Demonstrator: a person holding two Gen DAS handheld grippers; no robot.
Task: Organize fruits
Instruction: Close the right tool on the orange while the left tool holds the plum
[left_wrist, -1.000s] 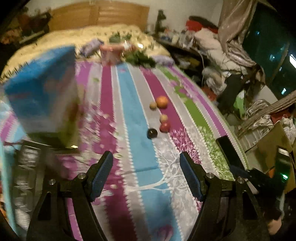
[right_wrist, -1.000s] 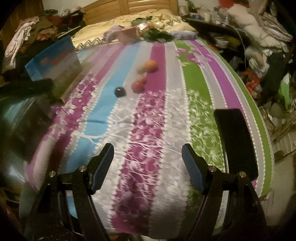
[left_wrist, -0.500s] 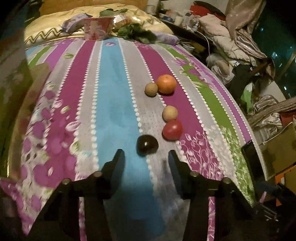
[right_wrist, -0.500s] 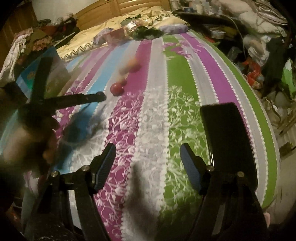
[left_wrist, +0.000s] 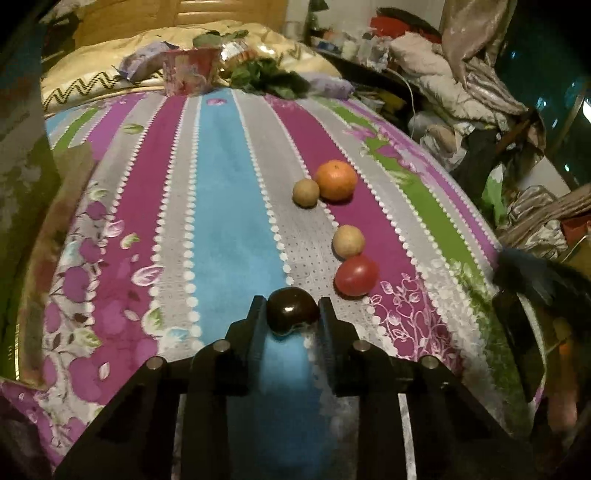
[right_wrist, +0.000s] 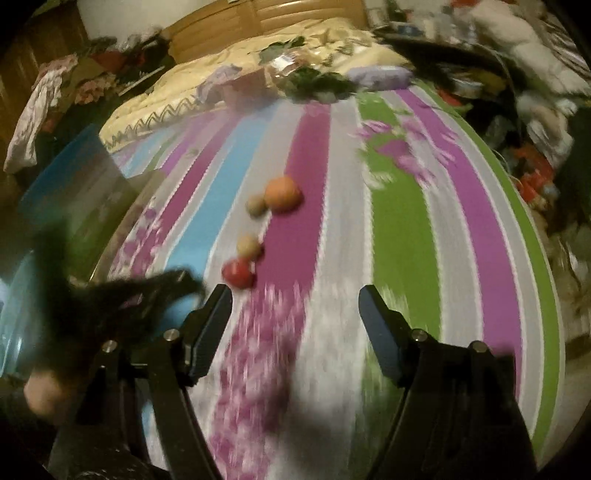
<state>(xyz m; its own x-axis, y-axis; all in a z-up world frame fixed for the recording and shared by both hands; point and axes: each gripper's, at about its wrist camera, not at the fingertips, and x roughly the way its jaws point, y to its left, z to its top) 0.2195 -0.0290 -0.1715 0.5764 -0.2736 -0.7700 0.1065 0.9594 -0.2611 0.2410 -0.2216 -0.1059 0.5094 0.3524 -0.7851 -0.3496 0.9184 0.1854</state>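
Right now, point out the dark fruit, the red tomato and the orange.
dark fruit (left_wrist: 291, 308), left wrist view, glossy top between the tool's fingers
red tomato (left_wrist: 356, 275), left wrist view, middle of its skin
orange (left_wrist: 336, 180), left wrist view, centre of its peel

The striped bed cover (left_wrist: 229, 229) lies bare left of the fruit row; a blue box (right_wrist: 77, 192) blocks the left edge, and clutter (left_wrist: 258, 74) crowds the far end.

left gripper (left_wrist: 292, 314) clamped — right gripper (right_wrist: 295, 310) spread
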